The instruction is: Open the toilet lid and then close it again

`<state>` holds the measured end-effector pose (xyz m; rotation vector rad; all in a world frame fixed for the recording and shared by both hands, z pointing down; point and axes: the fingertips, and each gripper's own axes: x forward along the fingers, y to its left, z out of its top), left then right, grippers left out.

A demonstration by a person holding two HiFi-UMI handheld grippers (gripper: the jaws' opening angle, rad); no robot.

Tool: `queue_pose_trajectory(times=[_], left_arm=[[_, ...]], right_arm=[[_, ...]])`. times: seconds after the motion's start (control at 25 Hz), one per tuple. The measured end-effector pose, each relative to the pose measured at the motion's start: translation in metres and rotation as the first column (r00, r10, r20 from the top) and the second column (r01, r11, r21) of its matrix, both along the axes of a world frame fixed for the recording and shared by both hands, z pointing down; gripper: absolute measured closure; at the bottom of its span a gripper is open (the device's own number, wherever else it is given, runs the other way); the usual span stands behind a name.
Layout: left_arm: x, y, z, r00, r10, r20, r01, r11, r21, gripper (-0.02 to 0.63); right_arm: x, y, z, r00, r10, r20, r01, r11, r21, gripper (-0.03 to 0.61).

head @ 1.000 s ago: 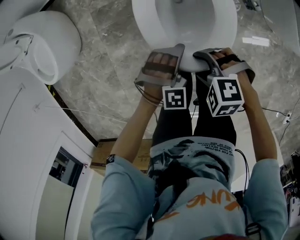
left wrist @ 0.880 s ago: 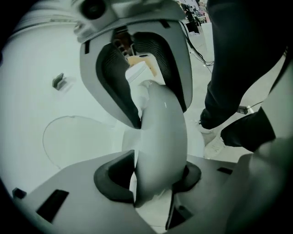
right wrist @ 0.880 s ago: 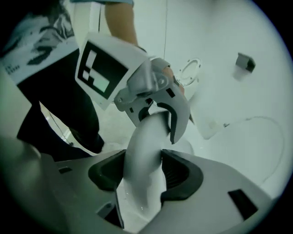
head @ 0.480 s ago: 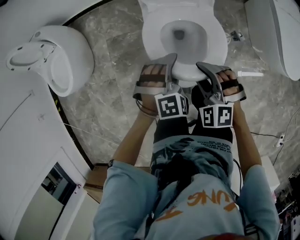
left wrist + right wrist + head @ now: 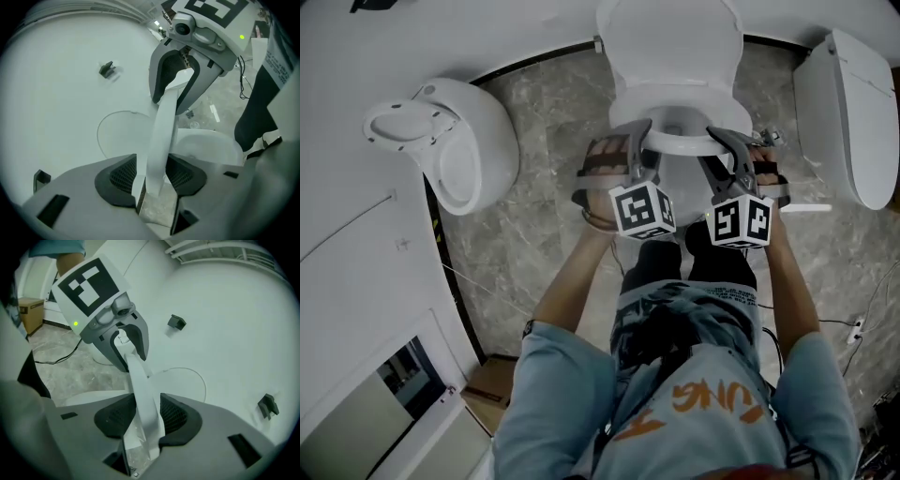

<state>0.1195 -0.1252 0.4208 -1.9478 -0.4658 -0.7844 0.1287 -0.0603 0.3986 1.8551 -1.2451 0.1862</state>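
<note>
The toilet (image 5: 672,56) stands at the far edge of the grey veined stone floor (image 5: 544,122), between two other glossy white fixtures, a rounded one (image 5: 441,150) to its left and a longer one (image 5: 848,103) to its right. From the head view the left gripper (image 5: 639,131) and right gripper (image 5: 720,137) sit side by side on the curved front rim of the toilet lid (image 5: 70,117), which is lifted off the bowl.

Only the gripper views show the grip itself. In each, a thin white band of rim (image 5: 161,136) runs between black, mesh-textured pads (image 5: 124,173) that press on both of its faces, so each claw pinches the lid. The right gripper's jaws have just been closing onto that rim. These views also show the lid's broad smooth face, with a faint oval line and small dark bumpers (image 5: 107,69), and each shows the opposite gripper clamped on the same edge. The right gripper view alone catches a cardboard box (image 5: 30,310) and a black cable (image 5: 61,357) on the floor.
</note>
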Motion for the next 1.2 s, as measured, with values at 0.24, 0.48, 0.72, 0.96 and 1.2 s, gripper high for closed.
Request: queue_pose_trajectory(times=[0.24, 0.48, 0.72, 0.96, 1.2], left_arm=[[0.056, -0.016, -0.025, 0.998, -0.062, -0.022, 0.063, 0.998, 0.029, 0.440], [0.107, -0.034, -0.035, 0.994, -0.111, -0.005, 0.111, 0.994, 0.017, 0.416], [0.155, -0.049, -0.039, 0.989, -0.147, 0.009, 0.147, 0.989, 0.004, 0.414], [0.195, -0.065, -0.039, 0.979, -0.202, 0.014, 0.202, 0.979, 0.002, 0.410], [0.234, -0.076, -0.032, 0.962, -0.272, 0.028, 0.272, 0.962, -0.004, 0.411]], right_arm=[[0.060, -0.019, -0.032, 1.000, 0.007, -0.016, -0.006, 0.999, 0.041, 0.408], [0.112, -0.037, -0.045, 1.000, -0.024, -0.020, 0.026, 0.995, 0.100, 0.392], [0.162, -0.052, -0.050, 0.998, -0.058, -0.028, 0.062, 0.986, 0.158, 0.373], [0.205, -0.068, -0.048, 0.997, -0.079, 0.009, 0.077, 0.985, 0.155, 0.371], [0.247, -0.079, -0.040, 0.992, -0.083, 0.097, 0.067, 0.985, 0.159, 0.376]])
